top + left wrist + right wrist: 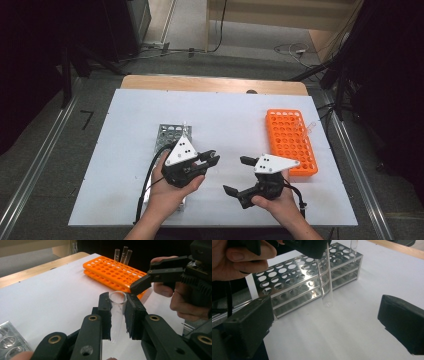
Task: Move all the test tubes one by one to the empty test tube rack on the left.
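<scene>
My left gripper is shut on a clear glass test tube, gripping it just under the rim with the open mouth up. In the high view this gripper hovers right of a metal tube rack. The same tube hangs upright above the white mat in the right gripper view, in front of the metal rack. My right gripper is wide open and empty, facing the tube from a short way off. In the high view the right gripper sits left of an orange rack.
The orange rack holds three clear tubes at its far end. One more tube stands in the metal rack's far corner. A white mat covers the wooden table; cables run on the floor beyond.
</scene>
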The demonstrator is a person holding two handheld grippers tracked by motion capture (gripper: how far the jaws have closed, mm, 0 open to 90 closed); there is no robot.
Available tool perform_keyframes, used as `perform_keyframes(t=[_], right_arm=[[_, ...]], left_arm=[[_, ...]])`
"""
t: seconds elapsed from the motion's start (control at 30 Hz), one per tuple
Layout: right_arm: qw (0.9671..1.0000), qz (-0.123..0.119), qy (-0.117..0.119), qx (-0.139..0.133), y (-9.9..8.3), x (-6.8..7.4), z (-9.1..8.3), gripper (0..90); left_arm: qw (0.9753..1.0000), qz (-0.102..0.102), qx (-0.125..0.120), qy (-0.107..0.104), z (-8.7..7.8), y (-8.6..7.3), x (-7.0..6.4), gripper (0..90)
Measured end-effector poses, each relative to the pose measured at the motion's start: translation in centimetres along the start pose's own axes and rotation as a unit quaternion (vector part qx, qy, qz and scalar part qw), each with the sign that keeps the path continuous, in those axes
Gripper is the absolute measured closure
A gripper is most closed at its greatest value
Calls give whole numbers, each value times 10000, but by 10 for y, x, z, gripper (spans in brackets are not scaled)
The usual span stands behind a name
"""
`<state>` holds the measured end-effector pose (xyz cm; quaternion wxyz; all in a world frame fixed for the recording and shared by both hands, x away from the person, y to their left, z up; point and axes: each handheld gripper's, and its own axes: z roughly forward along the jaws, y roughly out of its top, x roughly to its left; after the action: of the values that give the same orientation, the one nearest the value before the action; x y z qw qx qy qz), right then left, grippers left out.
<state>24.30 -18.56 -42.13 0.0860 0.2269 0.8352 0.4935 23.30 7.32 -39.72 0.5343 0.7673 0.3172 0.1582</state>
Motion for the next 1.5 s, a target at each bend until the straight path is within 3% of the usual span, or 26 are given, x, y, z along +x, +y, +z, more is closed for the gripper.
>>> perform_keyframes(t=[0.37, 0.8, 1.1, 1.5], right_arm=[[9996, 197, -153, -124, -15, -15, -25, 0], [9976, 424, -538, -117, -38, -34, -58, 0], [9962, 530, -686, -27, -54, -42, -73, 0], [9940, 694, -841, -4, -68, -50, -87, 0]], left_arm=[[9993, -154, -166, 307, -19, 6, 22, 761], [9971, -141, -253, 698, -35, 17, 46, 761], [9950, -183, -188, 960, -32, 19, 66, 761], [9931, -191, -77, 1157, -23, 21, 87, 761]])
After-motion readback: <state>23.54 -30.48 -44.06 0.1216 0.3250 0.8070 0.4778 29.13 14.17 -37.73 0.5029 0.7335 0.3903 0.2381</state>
